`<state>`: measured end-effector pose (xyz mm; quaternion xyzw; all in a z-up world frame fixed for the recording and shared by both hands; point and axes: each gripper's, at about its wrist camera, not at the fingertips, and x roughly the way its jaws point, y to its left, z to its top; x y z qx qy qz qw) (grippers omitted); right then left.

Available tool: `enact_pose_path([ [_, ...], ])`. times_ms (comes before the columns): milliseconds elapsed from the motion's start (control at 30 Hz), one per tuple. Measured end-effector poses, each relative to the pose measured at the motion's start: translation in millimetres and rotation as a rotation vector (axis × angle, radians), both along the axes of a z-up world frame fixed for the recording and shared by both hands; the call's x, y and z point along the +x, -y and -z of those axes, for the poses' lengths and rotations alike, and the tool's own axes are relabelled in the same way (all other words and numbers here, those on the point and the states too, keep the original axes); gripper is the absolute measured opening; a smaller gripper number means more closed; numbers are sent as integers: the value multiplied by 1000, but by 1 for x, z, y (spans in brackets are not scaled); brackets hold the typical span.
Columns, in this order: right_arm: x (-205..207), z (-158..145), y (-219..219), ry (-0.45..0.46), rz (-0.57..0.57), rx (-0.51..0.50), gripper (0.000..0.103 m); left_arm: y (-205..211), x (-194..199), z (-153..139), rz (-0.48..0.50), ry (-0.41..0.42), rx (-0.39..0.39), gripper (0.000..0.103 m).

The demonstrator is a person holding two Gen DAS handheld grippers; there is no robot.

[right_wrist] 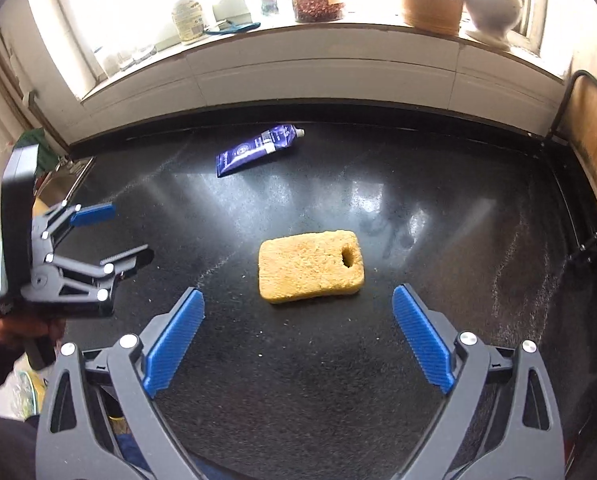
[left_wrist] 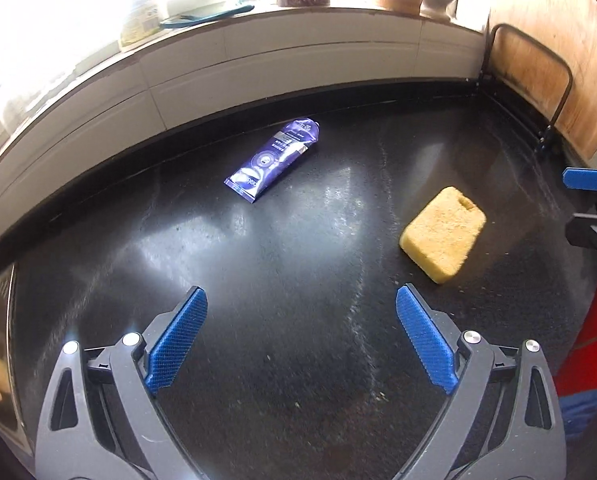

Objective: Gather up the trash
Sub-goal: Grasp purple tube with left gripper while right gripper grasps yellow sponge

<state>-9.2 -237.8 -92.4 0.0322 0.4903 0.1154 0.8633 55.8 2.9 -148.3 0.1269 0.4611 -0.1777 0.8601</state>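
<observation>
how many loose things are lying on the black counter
2. A blue tube lies near the back edge below the window sill. A yellow sponge lies nearer the middle, just ahead of the right gripper. Counter areas outside both views could hold more.

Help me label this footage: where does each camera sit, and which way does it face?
Left wrist view: sits on the left claw, angled down at the black countertop; its own open jaws show, plus the right claw's tips at the right edge.
Right wrist view: sits on the right claw, angled down toward the window sill; its open jaws, the left claw and a hand show.
Shared: the crumpled purple tube and the yellow rectangular sponge, both lying untouched.
</observation>
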Motion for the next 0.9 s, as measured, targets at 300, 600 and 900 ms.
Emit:
enact_pose_path([
  [300,57,55,-7,-131,-70,32,96,5,84,37,33,-35,49,93],
  [600,94,113,-25,-264,-70,30,96,26,158,71,135,-44,61,93],
  [900,101,120,-55,-238,-181,-47,93,42,203,89,218,-54,33,93],
])
